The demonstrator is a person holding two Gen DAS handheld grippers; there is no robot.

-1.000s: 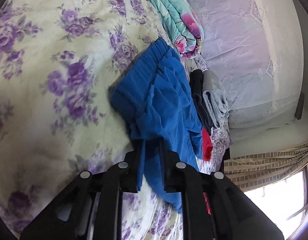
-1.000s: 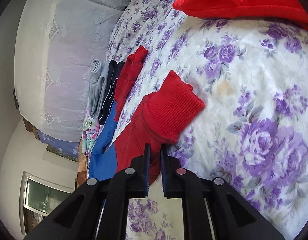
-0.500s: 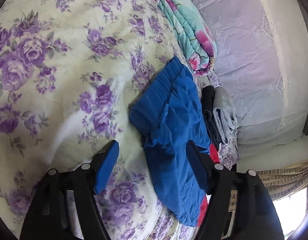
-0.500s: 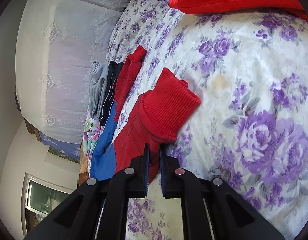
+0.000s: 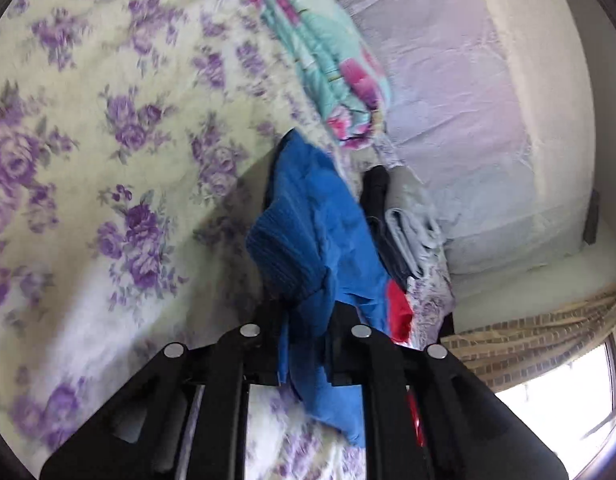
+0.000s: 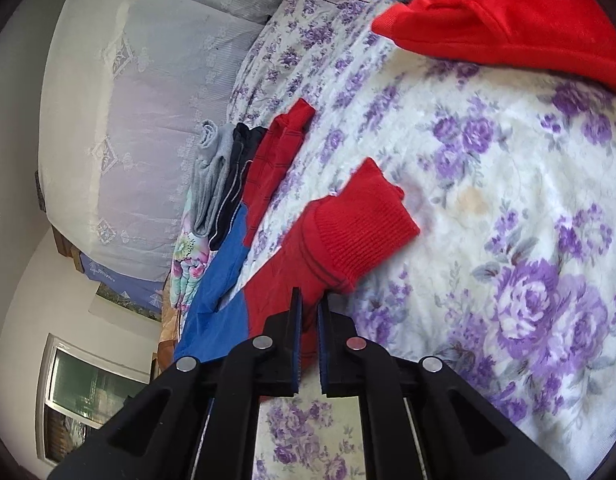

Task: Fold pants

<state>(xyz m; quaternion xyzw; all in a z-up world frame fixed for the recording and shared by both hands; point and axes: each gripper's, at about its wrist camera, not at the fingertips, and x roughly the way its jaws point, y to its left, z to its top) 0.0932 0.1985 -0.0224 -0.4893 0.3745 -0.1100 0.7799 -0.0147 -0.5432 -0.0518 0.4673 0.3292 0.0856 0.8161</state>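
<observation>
The left hand-held gripper [image 5: 303, 344], jaws just closed, pinches the pants' blue leg [image 5: 316, 232]; the right hand-held gripper [image 6: 309, 340] pinches the red leg [image 6: 348, 232] ahead of it on the bed [image 6: 508, 200].

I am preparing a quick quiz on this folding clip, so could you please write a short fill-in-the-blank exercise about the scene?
1. The left tongs are shut on the ____ leg of the pants.
2. The right tongs are shut on the ____ leg.
3. The bedsheet is printed with ____ flowers.
4. The folded grey garment lies beside a ____ one.

Missing words: blue; red; purple; black
</observation>
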